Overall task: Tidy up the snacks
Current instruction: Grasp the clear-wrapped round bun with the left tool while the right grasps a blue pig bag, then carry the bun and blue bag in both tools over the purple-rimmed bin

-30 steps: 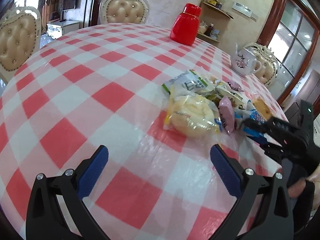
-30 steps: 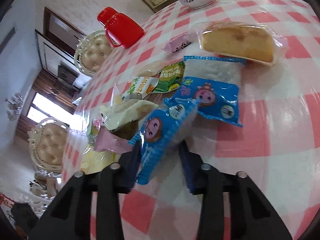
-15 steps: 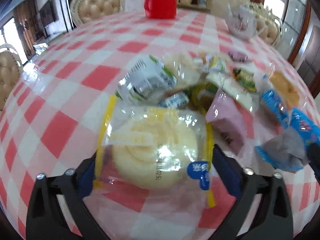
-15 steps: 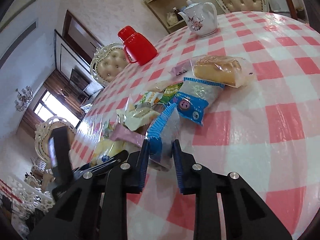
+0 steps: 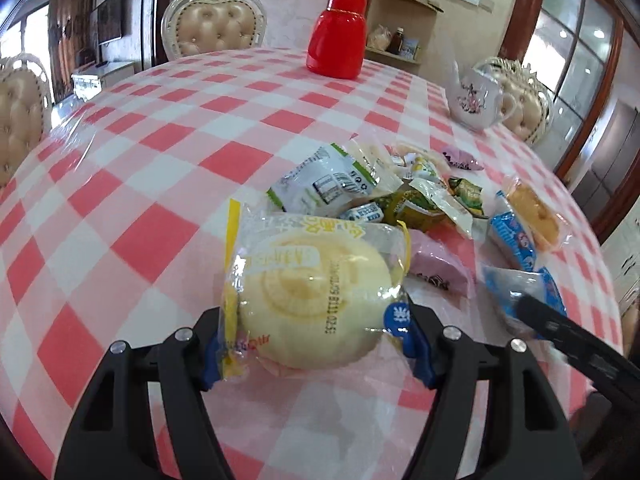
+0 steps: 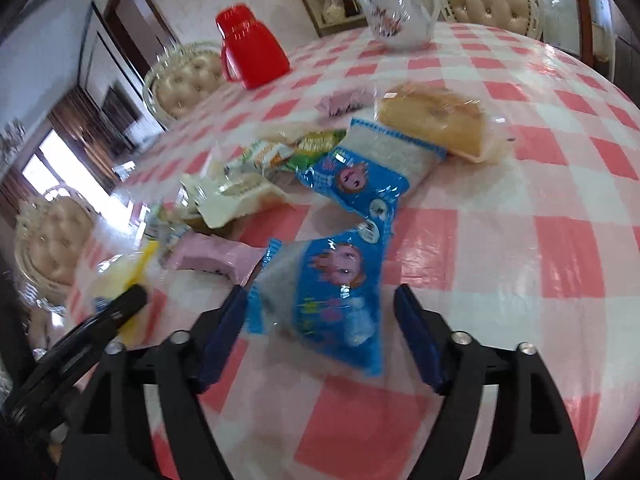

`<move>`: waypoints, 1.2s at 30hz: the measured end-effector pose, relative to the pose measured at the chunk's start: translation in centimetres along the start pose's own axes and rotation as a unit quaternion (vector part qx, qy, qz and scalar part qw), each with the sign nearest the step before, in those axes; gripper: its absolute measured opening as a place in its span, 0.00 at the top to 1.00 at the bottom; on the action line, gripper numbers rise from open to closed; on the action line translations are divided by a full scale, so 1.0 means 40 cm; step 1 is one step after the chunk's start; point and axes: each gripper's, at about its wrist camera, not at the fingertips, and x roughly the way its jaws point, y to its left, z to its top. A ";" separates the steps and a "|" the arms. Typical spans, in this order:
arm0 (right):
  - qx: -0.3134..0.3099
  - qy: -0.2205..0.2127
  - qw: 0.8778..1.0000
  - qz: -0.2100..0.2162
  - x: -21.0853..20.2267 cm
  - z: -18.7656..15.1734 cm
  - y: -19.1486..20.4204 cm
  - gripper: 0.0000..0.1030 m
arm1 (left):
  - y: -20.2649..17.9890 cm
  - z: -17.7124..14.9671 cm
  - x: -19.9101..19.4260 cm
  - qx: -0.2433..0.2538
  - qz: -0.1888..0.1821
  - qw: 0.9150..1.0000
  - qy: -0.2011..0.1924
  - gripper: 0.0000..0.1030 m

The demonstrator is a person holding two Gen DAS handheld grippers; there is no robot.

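Note:
A round yellow bun in a clear wrapper (image 5: 312, 292) lies at the near end of a snack pile on the red-and-white checked table (image 5: 152, 184). My left gripper (image 5: 314, 356) is closing around it, and both blue pads touch the wrapper's edges. A blue cartoon packet (image 6: 320, 292) lies flat between the jaws of my right gripper (image 6: 320, 340). These jaws are opening, and the right pad stands apart from the packet. A second blue packet (image 6: 360, 172), a pink packet (image 6: 212, 256) and a wrapped sponge cake (image 6: 432, 120) lie beyond.
Green and white packets (image 5: 332, 188) are heaped in the middle of the pile. A red jug (image 5: 338, 46) and a flowered white teapot (image 5: 474, 100) stand at the far side. Padded chairs (image 5: 212, 28) ring the table. The checked cloth left of the pile is bare.
My left gripper moved forward over the bun and its jaws narrowed onto the wrapper. My right gripper, which held the blue packet pinched upright, spread its jaws and the packet now lies flat.

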 end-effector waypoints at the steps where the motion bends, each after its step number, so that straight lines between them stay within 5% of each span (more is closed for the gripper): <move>1: -0.009 -0.003 1.000 -0.016 0.009 0.006 0.009 0.22 | 0.001 -0.004 -0.007 -0.003 -0.003 1.000 -0.003 0.32; 4: -0.032 0.003 0.998 -0.051 0.043 0.022 0.032 0.15 | -0.001 -0.017 -0.020 -0.002 0.000 1.000 -0.010 0.32; 6: -0.059 0.001 0.996 -0.067 0.051 0.017 0.049 0.22 | 0.001 -0.025 -0.024 -0.007 -0.008 1.000 -0.010 0.32; 8: -0.069 -0.003 0.996 -0.052 0.039 0.005 0.055 0.42 | 0.009 -0.034 -0.028 -0.017 -0.022 1.000 -0.009 0.32; 11: -0.060 -0.018 0.997 -0.038 0.003 -0.018 0.041 0.46 | 0.018 -0.043 -0.039 -0.021 -0.021 0.999 -0.016 0.32; 22: -0.005 -0.047 0.996 0.075 -0.090 -0.086 0.030 0.46 | 0.040 -0.090 -0.110 -0.039 -0.015 0.998 -0.043 0.32; 36: -0.007 -0.051 0.990 0.128 -0.154 -0.189 0.077 0.46 | 0.060 -0.202 -0.252 -0.019 0.011 0.997 -0.072 0.32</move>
